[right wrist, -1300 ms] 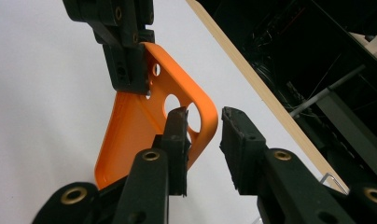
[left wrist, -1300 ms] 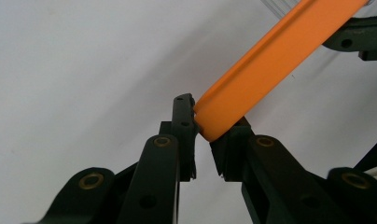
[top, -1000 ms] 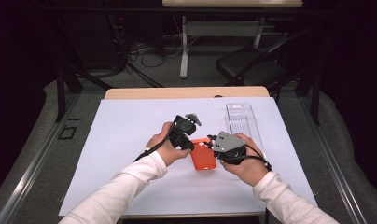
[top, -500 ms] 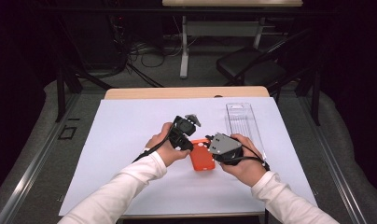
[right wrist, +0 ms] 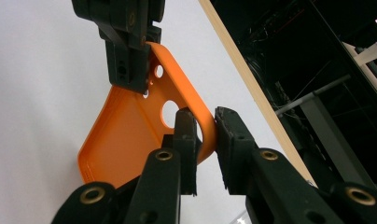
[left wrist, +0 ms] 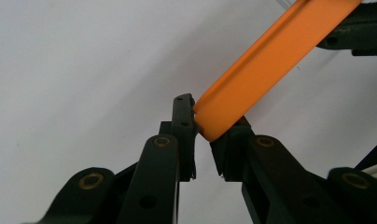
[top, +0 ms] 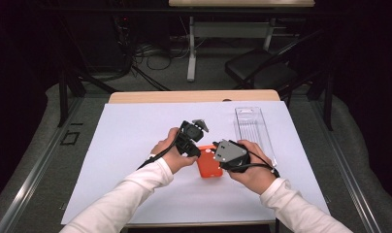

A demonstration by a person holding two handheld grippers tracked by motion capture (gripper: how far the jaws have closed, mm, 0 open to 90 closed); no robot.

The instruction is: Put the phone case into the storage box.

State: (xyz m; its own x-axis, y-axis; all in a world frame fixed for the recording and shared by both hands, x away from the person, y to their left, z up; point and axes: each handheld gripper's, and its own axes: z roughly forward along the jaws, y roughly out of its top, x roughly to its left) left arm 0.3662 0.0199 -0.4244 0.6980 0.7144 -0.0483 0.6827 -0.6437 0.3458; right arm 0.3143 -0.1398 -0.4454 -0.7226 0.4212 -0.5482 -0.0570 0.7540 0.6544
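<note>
An orange phone case (top: pixel 209 167) hangs tilted just above the white sheet, between both hands. My left gripper (top: pixel 199 147) is shut on one corner of it; in the left gripper view the pads (left wrist: pixel 206 135) pinch the end of the case's rim (left wrist: pixel 270 56). My right gripper (top: pixel 215 156) takes it from the right. In the right gripper view its jaws (right wrist: pixel 205 140) have just been closing on the case's rim beside the camera holes (right wrist: pixel 126 135), and the pads touch it. The left gripper (right wrist: pixel 130 70) grips the far corner there.
A clear plastic package (top: pixel 254 131) lies on the white sheet (top: pixel 136 126) to the right of the hands. The wooden table edge (top: pixel 184 96) runs along the back. Beyond it stand a dark chair (top: pixel 262 73) and a table leg (top: pixel 190 48).
The right gripper has turned slightly over the case's right edge. The left hand and the case keep their place.
</note>
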